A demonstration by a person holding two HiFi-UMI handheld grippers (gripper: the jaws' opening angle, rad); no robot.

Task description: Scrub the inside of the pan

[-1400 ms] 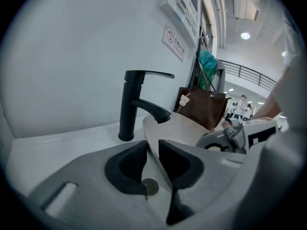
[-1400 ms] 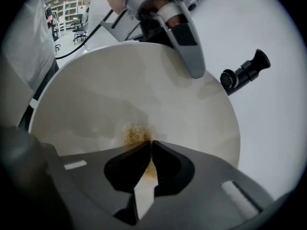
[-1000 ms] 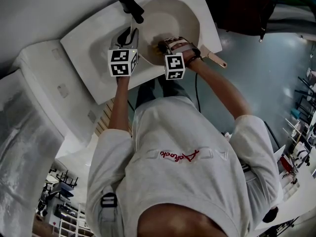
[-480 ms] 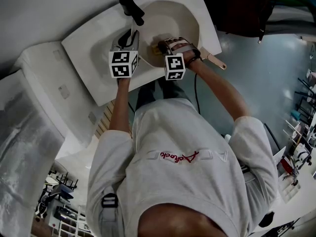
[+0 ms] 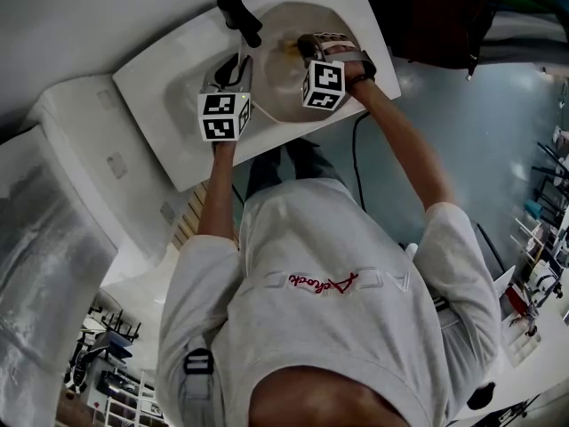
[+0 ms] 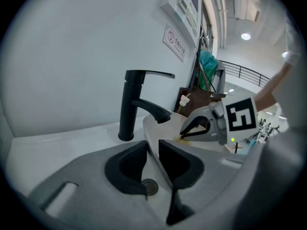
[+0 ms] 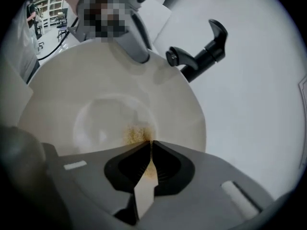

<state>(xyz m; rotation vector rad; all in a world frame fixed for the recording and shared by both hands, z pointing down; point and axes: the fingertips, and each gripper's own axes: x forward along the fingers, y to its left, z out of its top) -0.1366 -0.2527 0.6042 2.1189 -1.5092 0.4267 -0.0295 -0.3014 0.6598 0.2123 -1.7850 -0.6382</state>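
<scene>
A cream pan [image 5: 283, 76] is tilted up in the white sink [image 5: 169, 105], below the black tap [image 5: 238, 16]. My left gripper [image 5: 236, 68] is shut on the pan's near rim [image 6: 154, 150]; the thin edge runs between its jaws. My right gripper [image 5: 299, 44] reaches into the pan on its far side. It is shut on a small yellow-brown scrubber [image 7: 137, 134], which presses against the pan's inner wall [image 7: 110, 99]. The left gripper view shows the right gripper [image 6: 191, 129] with the yellow scrubber at its tip. Across the pan, the right gripper view has the left gripper [image 7: 132, 44] on the rim.
The black tap [image 6: 136, 104] stands just behind the pan, close to both grippers. The sink drain [image 6: 149, 188] lies under the left jaws. A white toilet tank [image 5: 80, 158] stands left of the sink. A cable [image 5: 354, 163] hangs under the right arm.
My right gripper has moved with the scrubber from the pan's near side up to its far side, towards the tap. The left gripper has held the rim still.
</scene>
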